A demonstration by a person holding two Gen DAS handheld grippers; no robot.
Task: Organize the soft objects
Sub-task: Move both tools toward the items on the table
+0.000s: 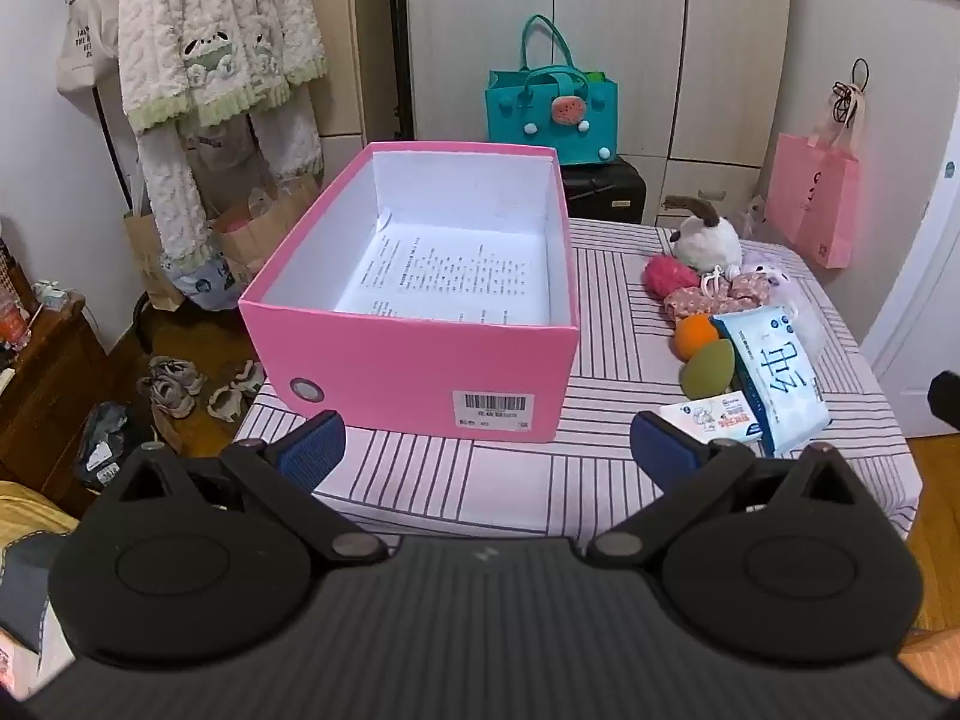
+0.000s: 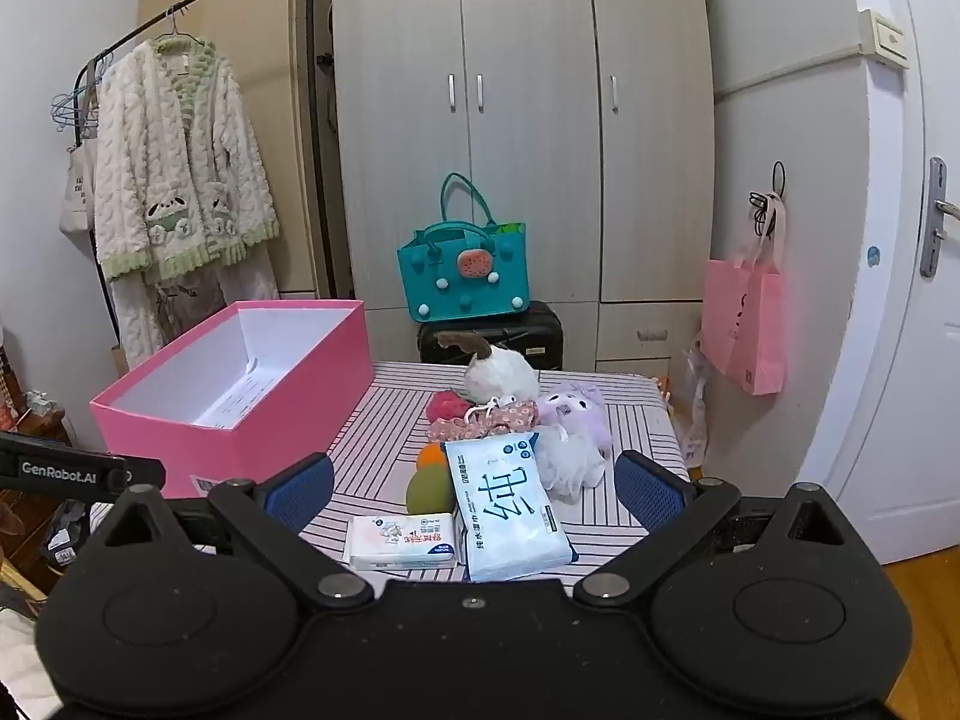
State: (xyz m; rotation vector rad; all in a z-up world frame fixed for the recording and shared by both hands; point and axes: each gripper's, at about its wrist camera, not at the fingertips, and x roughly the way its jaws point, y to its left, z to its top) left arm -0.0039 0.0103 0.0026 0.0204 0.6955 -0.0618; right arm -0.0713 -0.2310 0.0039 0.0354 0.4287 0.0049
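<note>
An open pink box (image 1: 420,372) (image 2: 240,426) stands on the left of the striped table, holding only a printed sheet (image 1: 450,276). To its right lies a heap of soft things: a white plush (image 2: 501,375), a purple plush (image 2: 570,408), a pink puff (image 2: 447,405), floral cloth (image 2: 492,420), a white mesh puff (image 2: 567,462), an orange sponge (image 2: 432,456), a green sponge (image 2: 429,492), a blue wipes pack (image 2: 510,510) and a small tissue pack (image 2: 402,540). My left gripper (image 1: 486,450) is open and empty before the box. My right gripper (image 2: 474,492) is open and empty, just short of the packs.
The striped table (image 1: 510,480) fills the middle. Behind it are a black suitcase (image 2: 492,336) with a teal bag (image 2: 465,276), wardrobe doors, a pink bag (image 2: 747,324) hung at the right, and a robe on a rack (image 2: 180,192) at the left. Shoes (image 1: 174,387) lie on the floor.
</note>
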